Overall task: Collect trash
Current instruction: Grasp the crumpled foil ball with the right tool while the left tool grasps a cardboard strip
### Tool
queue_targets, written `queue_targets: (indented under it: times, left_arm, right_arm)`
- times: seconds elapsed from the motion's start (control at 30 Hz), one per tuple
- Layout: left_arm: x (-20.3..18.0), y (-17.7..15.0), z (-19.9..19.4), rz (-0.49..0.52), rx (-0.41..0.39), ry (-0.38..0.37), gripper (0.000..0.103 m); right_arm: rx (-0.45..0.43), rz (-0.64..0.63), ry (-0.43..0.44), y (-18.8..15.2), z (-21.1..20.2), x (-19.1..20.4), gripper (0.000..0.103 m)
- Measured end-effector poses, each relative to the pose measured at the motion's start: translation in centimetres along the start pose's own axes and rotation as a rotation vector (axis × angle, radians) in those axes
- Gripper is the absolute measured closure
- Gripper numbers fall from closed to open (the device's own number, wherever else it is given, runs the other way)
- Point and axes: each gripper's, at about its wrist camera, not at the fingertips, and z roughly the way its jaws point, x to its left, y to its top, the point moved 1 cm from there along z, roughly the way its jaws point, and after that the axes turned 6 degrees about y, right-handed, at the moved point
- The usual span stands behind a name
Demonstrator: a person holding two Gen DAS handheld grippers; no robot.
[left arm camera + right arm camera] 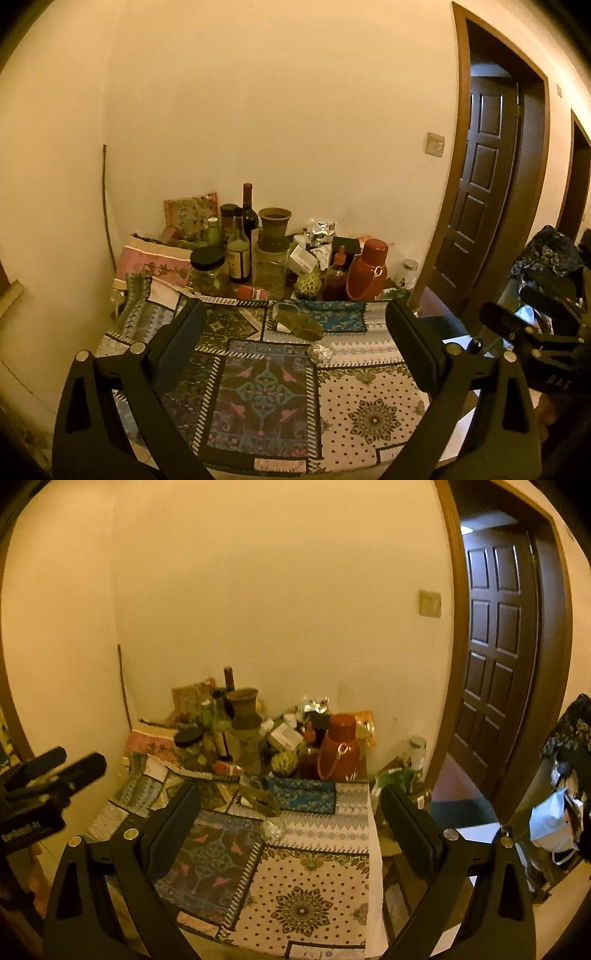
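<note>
A crumpled foil ball (pixel 320 353) lies on the patterned tablecloth (pixel 373 417), mid table; it also shows in the right wrist view (pixel 272 830). Just behind it lies a brown, limp peel-like scrap (pixel 301 324), also in the right wrist view (pixel 263 800). My left gripper (pixel 295 339) is open and empty, held above the near part of the table. My right gripper (pixel 290 819) is open and empty, beside it to the right. Each gripper shows in the other's view, the right one (pixel 532 325) and the left one (pixel 55 771).
The back of the table is crowded: a red flask (pixel 367 271), several bottles (pixel 239 251), a jar (pixel 207 269), a clay pot (pixel 274 227), foil wrappers (pixel 320 230), a green custard apple (pixel 308 285). An open door (pixel 480 192) is to the right. A white bag (pixel 552 821) hangs at right.
</note>
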Motion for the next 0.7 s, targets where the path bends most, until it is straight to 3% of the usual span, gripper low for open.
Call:
queue_targets:
  times: [0.13, 0.27, 0.43, 0.63, 0.7]
  left_arm:
    - [1.0, 0.3, 3.8, 0.008, 0.027, -0.002, 0.005]
    - [2.6, 0.7, 9.3, 0.021, 0.092, -0.052, 0.005]
    - [5.0, 1.2, 16.1, 0.041, 0.158, -0.041, 0.005]
    - [8.4, 0.1, 23.8, 0.011, 0.256, -0.03, 0.005]
    - [8.8, -0.6, 25.7, 0.018, 0.285, -0.022, 0.005]
  right_arm:
    - [0.053, 0.015, -0.024, -0.2, 3.6, 0.2, 0.006]
    - [0.137, 0.061, -0.048, -0.6, 8.0, 0.8, 0.006]
    - [0.245, 0.139, -0.056, -1.9, 14.6, 0.8, 0.006]
    - [0.425, 0.219, -0.071, -5.6, 23.9, -0.1, 0.007]
    - [0.477, 0.266, -0.056, -6.9, 26.5, -0.5, 0.011]
